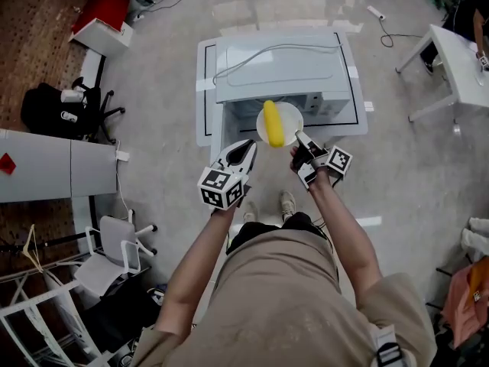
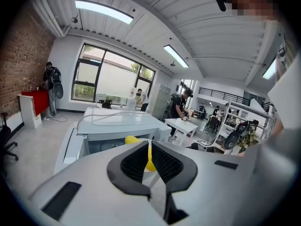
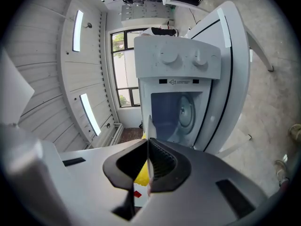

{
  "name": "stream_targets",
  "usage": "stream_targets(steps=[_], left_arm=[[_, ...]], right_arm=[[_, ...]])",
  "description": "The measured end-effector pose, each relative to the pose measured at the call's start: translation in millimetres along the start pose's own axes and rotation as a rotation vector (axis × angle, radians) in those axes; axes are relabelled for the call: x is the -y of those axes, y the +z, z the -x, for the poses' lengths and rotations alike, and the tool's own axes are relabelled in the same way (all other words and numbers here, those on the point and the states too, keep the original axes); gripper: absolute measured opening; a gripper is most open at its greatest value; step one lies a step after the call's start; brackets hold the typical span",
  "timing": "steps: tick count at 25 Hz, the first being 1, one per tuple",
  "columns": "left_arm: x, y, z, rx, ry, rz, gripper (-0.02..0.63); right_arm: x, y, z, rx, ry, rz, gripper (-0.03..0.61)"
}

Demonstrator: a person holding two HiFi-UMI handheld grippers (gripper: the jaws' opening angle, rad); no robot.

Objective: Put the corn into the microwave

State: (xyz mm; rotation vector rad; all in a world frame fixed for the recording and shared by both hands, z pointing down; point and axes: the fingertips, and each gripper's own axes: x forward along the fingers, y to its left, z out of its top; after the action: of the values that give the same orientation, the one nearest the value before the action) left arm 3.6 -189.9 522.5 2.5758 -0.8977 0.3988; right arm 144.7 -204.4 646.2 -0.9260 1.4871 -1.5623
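Observation:
A yellow corn cob (image 1: 273,123) lies on a round white plate (image 1: 292,118), held in the air just in front of the white microwave (image 1: 283,71). My right gripper (image 1: 299,138) is shut on the plate's near right rim. At the plate's near left rim, my left gripper (image 1: 249,150) is shut on the edge too. In the left gripper view the corn (image 2: 133,139) shows past the closed left gripper (image 2: 150,149). The right gripper (image 3: 148,161) pinches the thin plate rim (image 3: 150,126), with corn (image 3: 141,174) beside it. It faces the microwave's open cavity (image 3: 174,114).
The microwave stands on a low white table (image 1: 206,90), with a grey cable (image 1: 267,52) lying over its top. A white desk (image 1: 458,60) is at the right, a grey cabinet (image 1: 46,163) and a white chair (image 1: 114,254) at the left. People stand far behind.

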Motion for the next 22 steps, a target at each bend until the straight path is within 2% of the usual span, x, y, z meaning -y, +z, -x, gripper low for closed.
stream_targets(steps=[9, 22], left_arm=[[-19, -8, -35, -0.029, 0.064, 0.041, 0.009], [-37, -29, -72, -0.101, 0.097, 0.053, 0.009]], right_arm=[[33, 23, -23, -0.021, -0.023, -0.003, 0.017], [73, 39, -60, -0.006, -0.029, -0.027, 0.017]])
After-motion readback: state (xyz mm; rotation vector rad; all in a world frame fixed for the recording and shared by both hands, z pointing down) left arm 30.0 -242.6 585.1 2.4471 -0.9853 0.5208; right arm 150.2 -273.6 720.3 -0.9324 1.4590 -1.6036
